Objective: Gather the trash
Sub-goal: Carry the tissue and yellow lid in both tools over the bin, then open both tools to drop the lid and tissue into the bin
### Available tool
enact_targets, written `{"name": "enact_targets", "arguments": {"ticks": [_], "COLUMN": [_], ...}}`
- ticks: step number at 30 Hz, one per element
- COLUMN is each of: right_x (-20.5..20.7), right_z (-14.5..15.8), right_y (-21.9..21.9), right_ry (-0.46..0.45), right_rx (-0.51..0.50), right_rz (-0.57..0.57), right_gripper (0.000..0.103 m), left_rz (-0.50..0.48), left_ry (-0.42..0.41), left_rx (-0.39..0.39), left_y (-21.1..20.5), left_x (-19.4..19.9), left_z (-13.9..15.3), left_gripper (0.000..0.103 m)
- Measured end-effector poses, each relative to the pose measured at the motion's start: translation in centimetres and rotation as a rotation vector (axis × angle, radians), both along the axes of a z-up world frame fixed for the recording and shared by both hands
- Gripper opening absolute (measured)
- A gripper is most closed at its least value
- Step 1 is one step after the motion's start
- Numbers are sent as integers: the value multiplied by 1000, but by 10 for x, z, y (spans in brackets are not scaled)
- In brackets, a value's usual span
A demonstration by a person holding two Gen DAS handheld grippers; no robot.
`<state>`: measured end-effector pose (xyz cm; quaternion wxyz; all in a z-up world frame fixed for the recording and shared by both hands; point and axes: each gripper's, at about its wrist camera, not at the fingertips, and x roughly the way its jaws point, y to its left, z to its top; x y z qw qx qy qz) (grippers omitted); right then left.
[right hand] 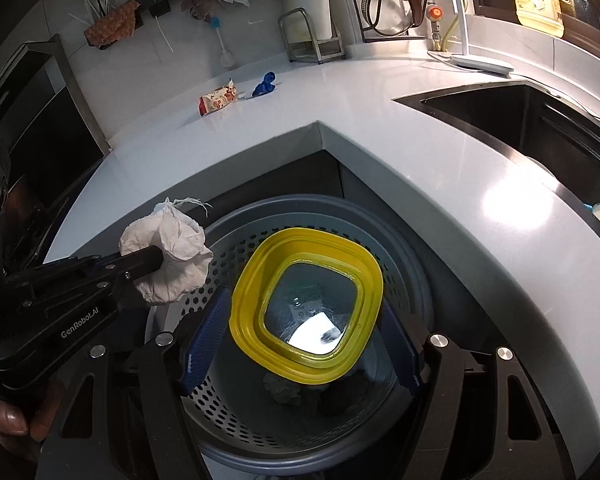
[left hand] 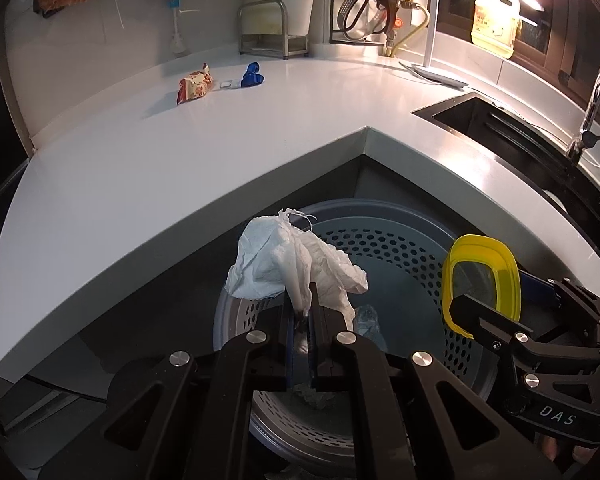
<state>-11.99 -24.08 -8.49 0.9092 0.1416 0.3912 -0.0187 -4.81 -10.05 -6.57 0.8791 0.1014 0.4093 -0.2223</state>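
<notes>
My left gripper (left hand: 302,312) is shut on a crumpled white tissue (left hand: 296,264) and holds it over the rim of the grey perforated trash bin (left hand: 404,240) below the counter corner. It also shows in the right wrist view (right hand: 156,258) with the tissue (right hand: 172,256). My right gripper (right hand: 304,340) is shut on a yellow-rimmed clear cup (right hand: 306,304), held over the bin (right hand: 404,240); the cup shows in the left wrist view (left hand: 480,280) too. An orange snack wrapper (left hand: 194,88) and a blue wrapper (left hand: 252,74) lie on the white counter (left hand: 220,152).
Crumpled trash (right hand: 282,388) lies at the bin's bottom. A black sink (left hand: 500,124) with a tap is at the right. A metal rack (left hand: 272,30), a dish rack, a soap bottle (left hand: 494,20) and a white lamp base (left hand: 440,74) stand along the back wall.
</notes>
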Motion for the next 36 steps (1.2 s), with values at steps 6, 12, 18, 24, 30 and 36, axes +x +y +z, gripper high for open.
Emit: {"name": "enact_targets", "arguments": {"ticks": [6,12,18,24,30,36], "right_x": [0,1,-1,1,1,-2], "right_z": [-4,-3,-1,-3,-3,-3], "right_y": [2,0,-6,-7,-7,-11], "right_ry": [7,6,-8,0,-5,-11], "right_rx": [-1,0,23,26,31,40], "right_rz": [11,3,-22,-23,-26,-36], "right_gripper": [70,71,79,79,79,79], "left_rz": [2,12,23,36,39,34], "left_ry": [22,40,60,40,37,27], "left_rx": [2,16,13,7,7,12], "left_y": [3,4,6,9,10,10], "left_x": [1,2,4,3,4,3], "left_z": [-7,-10,-13,-10,-10,-10], "left_gripper": [6,9,19,52,53,58]}}
